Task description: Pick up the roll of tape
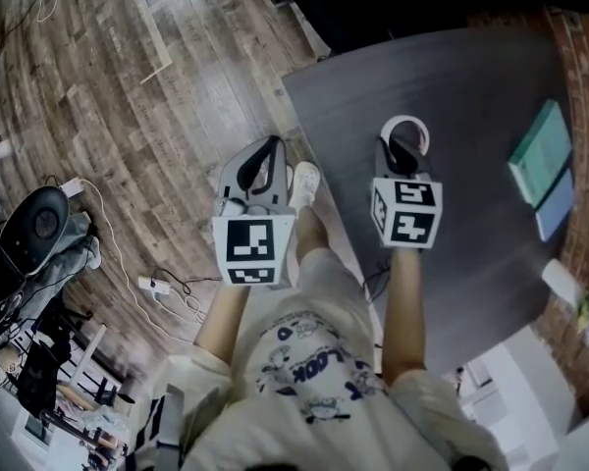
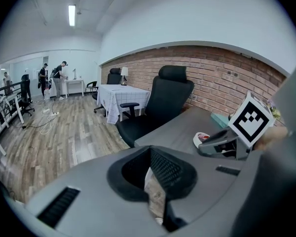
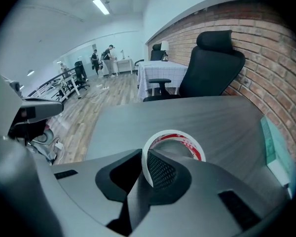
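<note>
On the bench point(image 1: 471, 116) at one o'clock, the right claw point(image 3: 144, 163) pinches the roll of tape point(image 3: 187, 141) by its wall; the left claw point(image 2: 149, 168) hangs closed, empty. So thin a bite could let it pivot or slip on lifting.

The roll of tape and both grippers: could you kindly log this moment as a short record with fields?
roll of tape: lying flat on the grey table
right gripper: shut on the roll's wall, one jaw inside the ring, one outside
left gripper: jaws together, nothing between them, beside the table over the floor
pick-up: gripped, not visibly lifted
</note>
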The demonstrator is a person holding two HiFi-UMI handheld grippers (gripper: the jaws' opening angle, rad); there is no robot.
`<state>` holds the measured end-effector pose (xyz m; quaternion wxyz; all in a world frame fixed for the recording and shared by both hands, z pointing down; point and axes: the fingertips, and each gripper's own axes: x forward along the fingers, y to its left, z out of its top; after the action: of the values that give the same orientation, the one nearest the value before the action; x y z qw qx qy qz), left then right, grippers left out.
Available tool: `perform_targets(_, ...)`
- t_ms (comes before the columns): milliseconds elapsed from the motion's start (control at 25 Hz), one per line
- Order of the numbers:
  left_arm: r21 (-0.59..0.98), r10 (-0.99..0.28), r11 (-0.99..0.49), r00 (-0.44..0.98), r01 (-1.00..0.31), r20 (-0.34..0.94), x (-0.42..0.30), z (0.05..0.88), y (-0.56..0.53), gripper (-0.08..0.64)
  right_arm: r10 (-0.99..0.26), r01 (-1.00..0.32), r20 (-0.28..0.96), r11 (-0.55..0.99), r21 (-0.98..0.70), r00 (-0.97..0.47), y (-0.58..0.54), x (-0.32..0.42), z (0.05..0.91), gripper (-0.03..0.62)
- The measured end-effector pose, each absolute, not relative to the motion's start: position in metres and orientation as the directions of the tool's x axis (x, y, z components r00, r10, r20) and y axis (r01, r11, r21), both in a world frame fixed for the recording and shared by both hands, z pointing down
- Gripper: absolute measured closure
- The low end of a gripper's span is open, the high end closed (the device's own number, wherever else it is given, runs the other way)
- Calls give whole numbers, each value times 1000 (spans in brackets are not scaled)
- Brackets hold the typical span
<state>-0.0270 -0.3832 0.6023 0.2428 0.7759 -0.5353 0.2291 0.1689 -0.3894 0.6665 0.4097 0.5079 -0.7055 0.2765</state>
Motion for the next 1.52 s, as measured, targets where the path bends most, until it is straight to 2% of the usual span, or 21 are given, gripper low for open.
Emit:
perform_targets(280, 123, -755, -325, 336, -938, 563, -29, 562, -377, 557, -580, -953, 801, 298, 44, -144, -381, 162, 612, 555)
perform_targets(480, 94, -820, -344, 348, -934, 455, -31, 508, -390, 558, -696, -959, 704, 273, 82, -138, -396, 155, 552, 555)
perform_targets(800, 71, -884, -354, 359, -932, 298, -33, 422, -397, 558, -813, -964, 566, 241, 109, -139, -397, 145, 465, 555)
perform_targets(1200, 32, -925, -352, 353, -935, 137, -41, 345, -396, 557, -904, -970, 407, 201, 133, -132, -394, 136, 392, 555)
perform_targets(1520, 13, -938, -338, 339, -941, 73, -48, 313, -388, 557, -951, -975, 288, 162, 153, -113, -382, 138, 344, 555)
